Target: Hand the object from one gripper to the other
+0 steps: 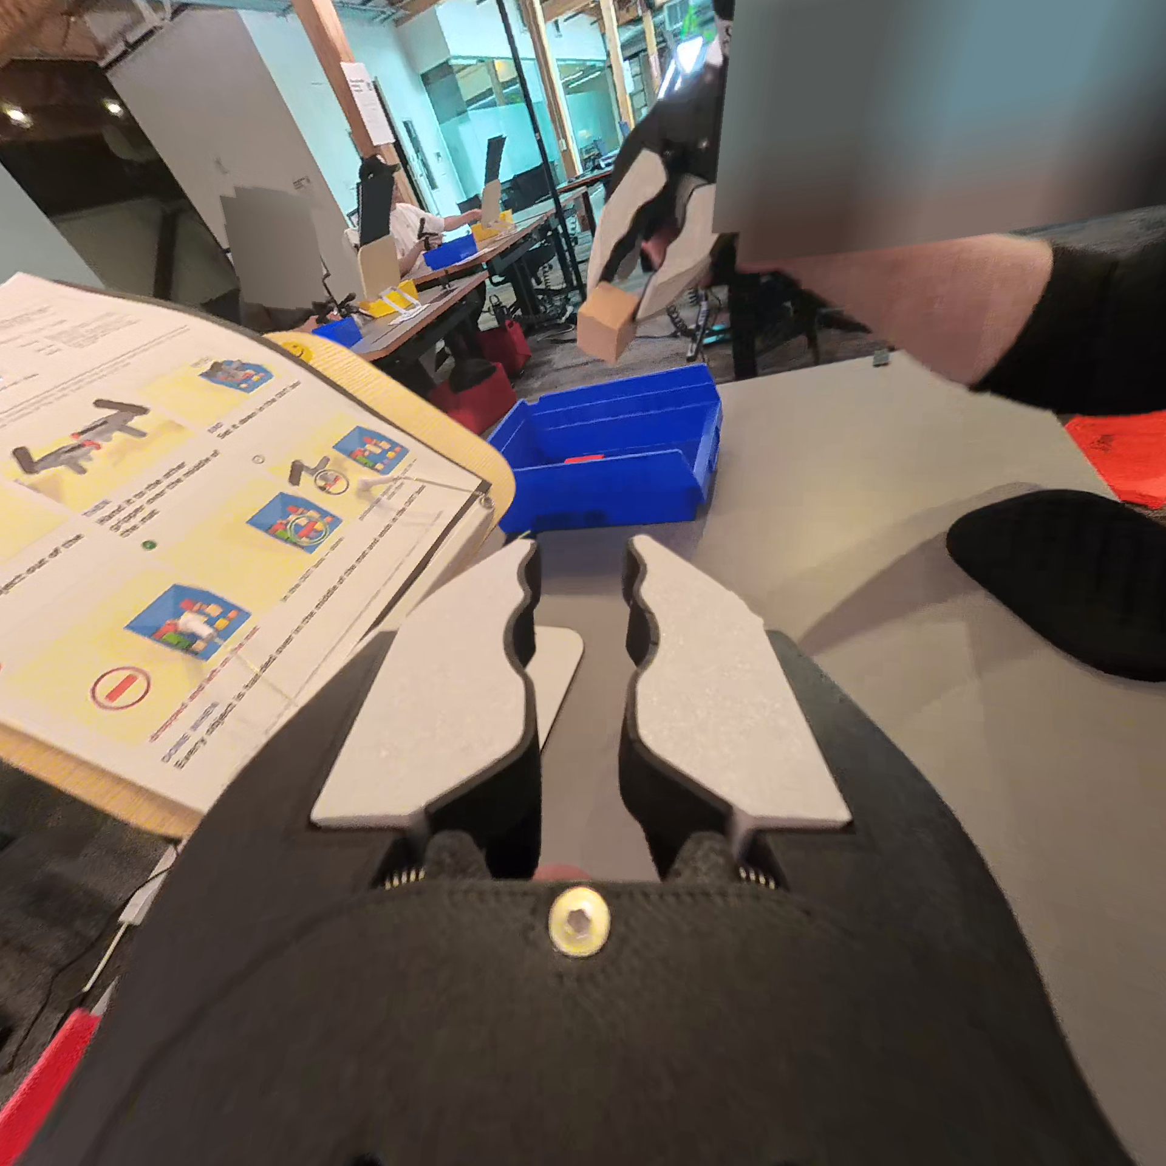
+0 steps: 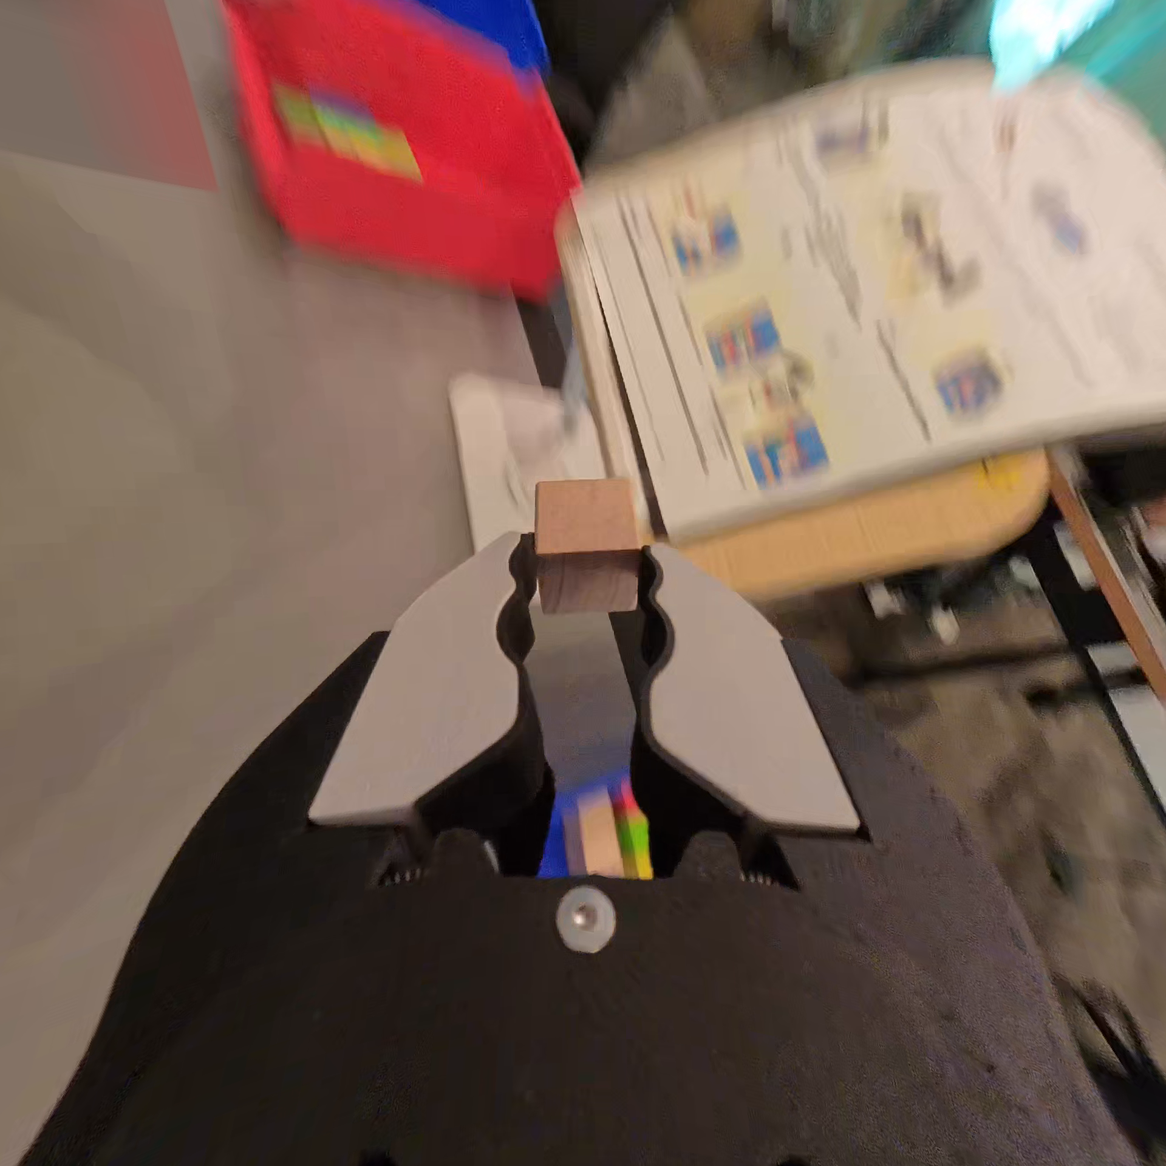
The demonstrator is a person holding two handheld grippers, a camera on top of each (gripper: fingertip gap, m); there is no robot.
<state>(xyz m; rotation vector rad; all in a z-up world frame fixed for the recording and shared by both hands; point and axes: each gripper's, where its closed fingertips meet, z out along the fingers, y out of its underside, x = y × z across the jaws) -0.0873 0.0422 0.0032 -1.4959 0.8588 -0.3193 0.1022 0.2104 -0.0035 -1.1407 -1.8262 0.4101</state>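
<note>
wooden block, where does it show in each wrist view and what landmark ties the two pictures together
Left wrist view: the wooden block is upper centre, in the air above the blue bin, pinched at the tips of the right hand-held gripper.
Right wrist view: the wooden block is at centre, clamped between that gripper's own fingertips.
Shared landmark: the instruction sheet, on a tan board.

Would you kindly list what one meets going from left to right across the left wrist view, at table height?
Instruction sheet → blue bin → bare grey table → red sheet.
</note>
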